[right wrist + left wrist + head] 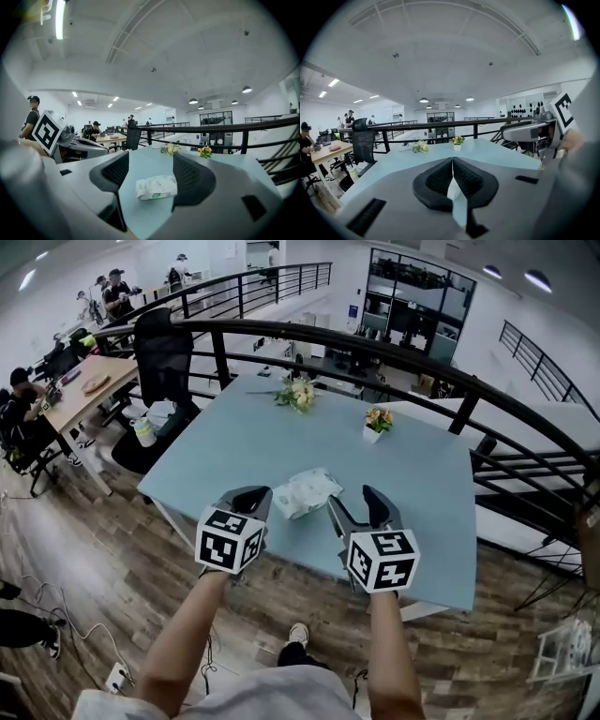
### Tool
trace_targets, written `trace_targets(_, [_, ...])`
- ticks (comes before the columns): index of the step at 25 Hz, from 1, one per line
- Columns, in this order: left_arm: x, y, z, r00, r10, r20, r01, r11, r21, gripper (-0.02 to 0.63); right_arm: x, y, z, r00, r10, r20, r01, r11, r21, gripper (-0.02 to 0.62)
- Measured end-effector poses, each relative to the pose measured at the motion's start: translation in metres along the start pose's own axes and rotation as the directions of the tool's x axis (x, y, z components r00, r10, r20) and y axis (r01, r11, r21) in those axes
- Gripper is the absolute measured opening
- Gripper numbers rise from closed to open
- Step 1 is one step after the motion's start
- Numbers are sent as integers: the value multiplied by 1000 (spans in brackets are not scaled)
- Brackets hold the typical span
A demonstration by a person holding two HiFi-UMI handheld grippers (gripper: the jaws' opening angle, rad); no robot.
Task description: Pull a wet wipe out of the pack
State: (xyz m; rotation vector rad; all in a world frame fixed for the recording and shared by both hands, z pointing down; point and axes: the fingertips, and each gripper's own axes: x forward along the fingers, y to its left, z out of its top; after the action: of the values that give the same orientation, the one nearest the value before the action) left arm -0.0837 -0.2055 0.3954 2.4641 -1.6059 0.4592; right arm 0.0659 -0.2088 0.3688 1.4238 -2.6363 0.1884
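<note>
The wet wipe pack (307, 493) is a soft white pouch with green print, lying flat on the pale blue table (244, 442) near its front edge. In the head view my left gripper (253, 495) hovers just left of the pack, and my right gripper (354, 500) just right of it. Neither touches the pack. The left gripper (452, 161) is shut, its black ribbed pads pressed together with nothing between them. The right gripper (150, 161) stands open, and the pack (157, 187) lies on the table a little beyond its jaws, framed between them.
A loose bunch of flowers (297, 393) lies at the table's far side, and a small white flower pot (376, 424) stands to its right. A black railing (375, 343) curves behind the table. A black office chair (161, 357) stands off the left corner. People sit at desks far left.
</note>
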Motion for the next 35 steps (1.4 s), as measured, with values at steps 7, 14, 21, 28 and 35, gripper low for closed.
trace_targets(7, [60, 10, 22, 1000, -17, -14, 17, 1000, 3, -2, 43, -48, 9, 1000, -11, -11, 11, 1000, 10, 278])
trace_targets(14, [105, 14, 40, 999, -32, -27, 33, 999, 24, -2, 69, -91, 18, 1000, -31, -4, 31, 999, 21, 278])
trace_targets(21, [133, 9, 50, 999, -39, -37, 40, 998, 42, -2, 83, -116, 18, 999, -32, -5, 32, 999, 34, 278])
trace_targets(28, [146, 13, 50, 998, -29, -49, 32, 999, 44, -3, 92, -126, 15, 999, -30, -11, 31, 998, 47, 278])
trace_targets(35, [154, 15, 51, 999, -33, -41, 35, 999, 40, -5, 95, -132, 10, 999, -40, -17, 41, 998, 53, 278])
